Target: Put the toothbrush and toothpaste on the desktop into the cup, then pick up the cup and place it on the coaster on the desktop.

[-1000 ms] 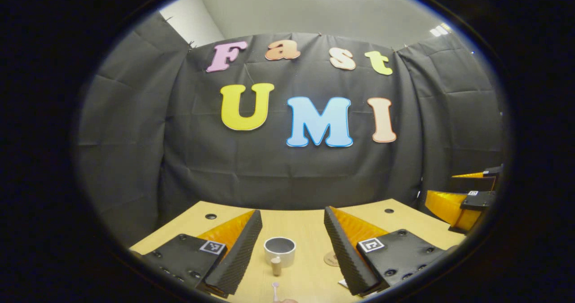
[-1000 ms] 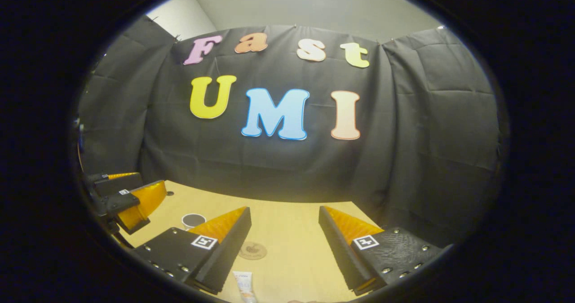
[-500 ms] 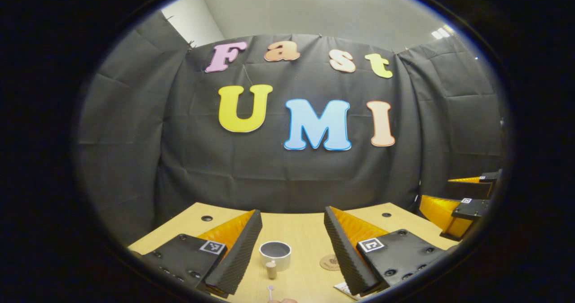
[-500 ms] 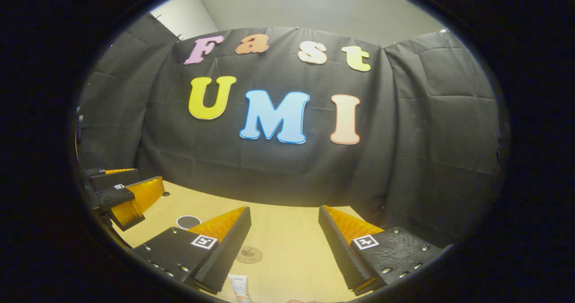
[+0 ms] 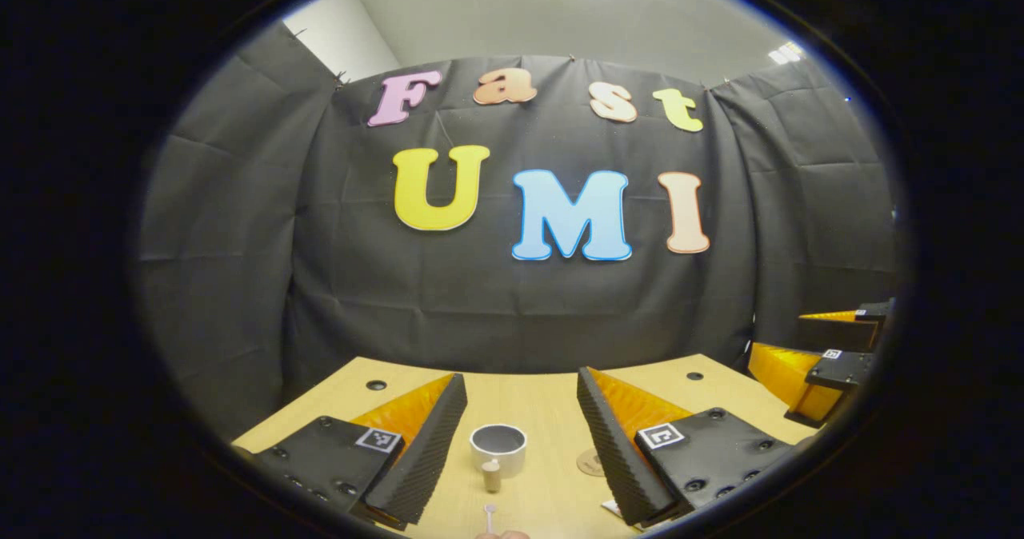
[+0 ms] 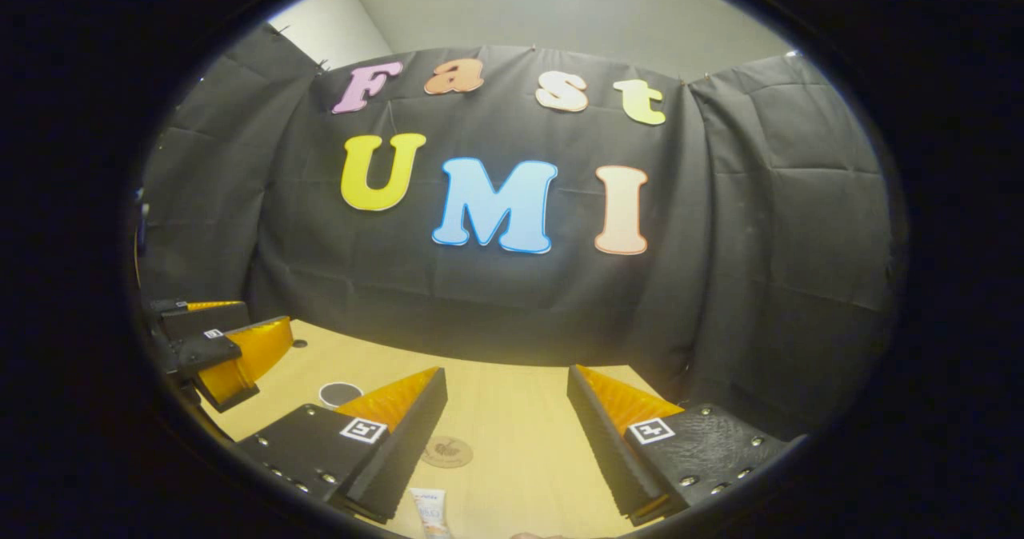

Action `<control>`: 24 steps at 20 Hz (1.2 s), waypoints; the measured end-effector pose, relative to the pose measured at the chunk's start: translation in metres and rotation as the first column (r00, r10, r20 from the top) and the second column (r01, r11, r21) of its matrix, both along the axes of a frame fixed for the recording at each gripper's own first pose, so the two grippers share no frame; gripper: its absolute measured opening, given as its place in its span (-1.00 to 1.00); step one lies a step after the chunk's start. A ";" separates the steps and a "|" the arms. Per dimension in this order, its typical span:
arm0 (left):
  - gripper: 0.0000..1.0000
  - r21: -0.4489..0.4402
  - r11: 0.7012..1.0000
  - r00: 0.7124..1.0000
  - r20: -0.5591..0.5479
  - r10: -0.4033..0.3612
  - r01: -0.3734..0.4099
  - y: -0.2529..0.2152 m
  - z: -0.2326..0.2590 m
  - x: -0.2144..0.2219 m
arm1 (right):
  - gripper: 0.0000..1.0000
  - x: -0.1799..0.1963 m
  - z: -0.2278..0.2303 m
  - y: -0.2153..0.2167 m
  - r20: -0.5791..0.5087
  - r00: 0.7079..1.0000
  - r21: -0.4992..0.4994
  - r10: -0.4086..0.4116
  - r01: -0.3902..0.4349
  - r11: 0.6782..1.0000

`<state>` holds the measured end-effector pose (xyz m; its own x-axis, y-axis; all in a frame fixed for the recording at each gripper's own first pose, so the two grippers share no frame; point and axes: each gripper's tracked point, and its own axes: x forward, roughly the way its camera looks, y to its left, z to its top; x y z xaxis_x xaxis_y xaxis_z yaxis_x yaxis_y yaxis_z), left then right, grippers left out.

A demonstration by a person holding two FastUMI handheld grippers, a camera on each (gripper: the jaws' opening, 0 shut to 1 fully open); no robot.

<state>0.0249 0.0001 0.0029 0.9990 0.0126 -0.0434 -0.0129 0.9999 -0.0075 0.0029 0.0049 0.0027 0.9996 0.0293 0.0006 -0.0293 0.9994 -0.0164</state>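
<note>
We hold both grippers, left (image 5: pixel 522 435) and right (image 6: pixel 507 435), wide apart above the white handled cup (image 5: pixel 498 445), ready for the toothpaste tube (image 6: pixel 430 512) beside it.

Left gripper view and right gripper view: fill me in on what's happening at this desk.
A person holds two tools above a wooden desk, and both are open and empty. The left tool faces the cup, with the toothbrush lying just in front of it. The right tool hangs over the toothpaste and the coaster. Nothing is in the cup yet, as far as it shows.
</note>
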 end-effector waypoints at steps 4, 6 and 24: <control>0.83 -0.007 0.999 0.995 -0.095 -0.034 0.034 -0.005 -0.028 0.000 | 0.88 0.005 -0.018 0.008 -0.090 0.996 -0.002 0.028 -0.029 1.000; 0.83 -0.013 0.999 0.986 -0.158 -0.048 0.047 -0.007 -0.043 0.003 | 0.97 0.010 -0.030 0.017 -0.157 0.987 0.011 0.041 -0.040 0.999; 0.84 -0.033 0.999 0.675 -0.737 -0.009 -0.023 0.017 -0.237 -0.025 | 0.89 -0.010 -0.189 0.070 -0.725 0.670 0.034 0.159 -0.195 0.980</control>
